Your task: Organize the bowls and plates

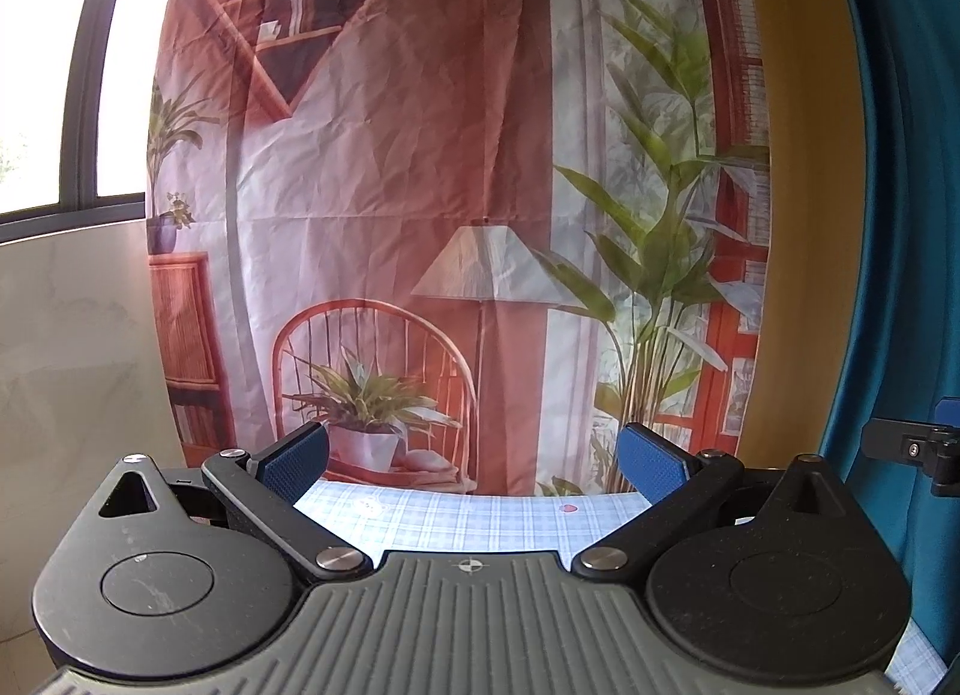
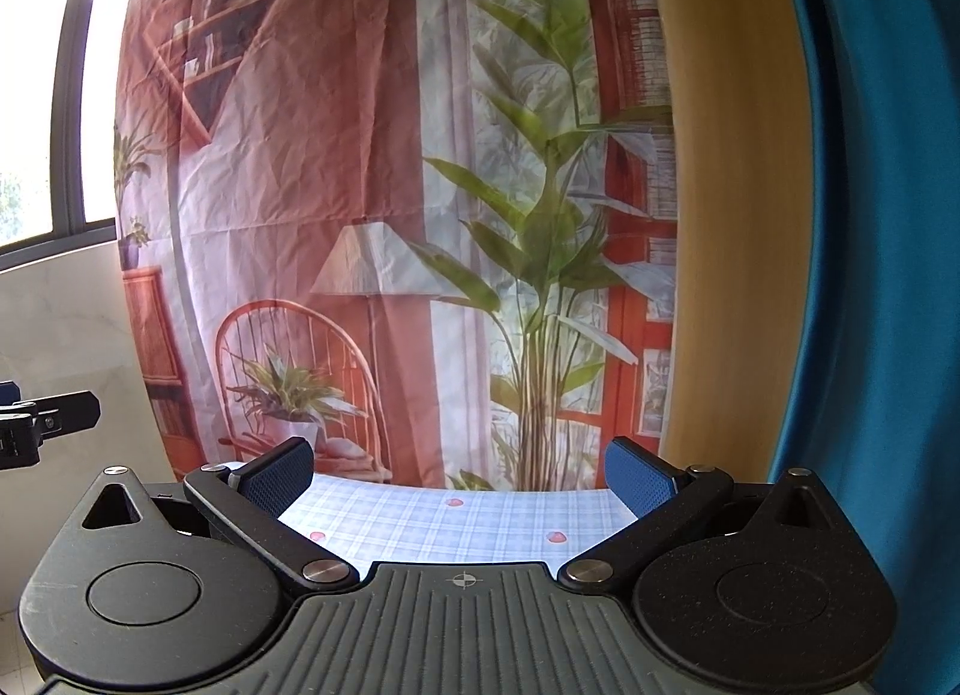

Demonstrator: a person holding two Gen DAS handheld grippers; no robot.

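Both the left tongs (image 1: 474, 458) and right tongs (image 2: 459, 470) are spread, holding nothing, above a blue-checked worktop (image 1: 468, 521). A printed backdrop (image 1: 420, 185) hangs at its far edge, window (image 1: 54, 65) left, teal curtain (image 2: 870, 215) right. No plates or bowls show.

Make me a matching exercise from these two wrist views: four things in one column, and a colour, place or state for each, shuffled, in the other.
Things:
1. left gripper
2. checked tablecloth
3. printed backdrop
4. blue curtain

Descriptions:
A. hangs upright behind the table, showing a lamp, a chair and plants
B. runs down the right edge of the view
C. open, nothing between its blue pads
D. pale blue, dotted with small red hearts

Pairs: 1-C, 2-D, 3-A, 4-B
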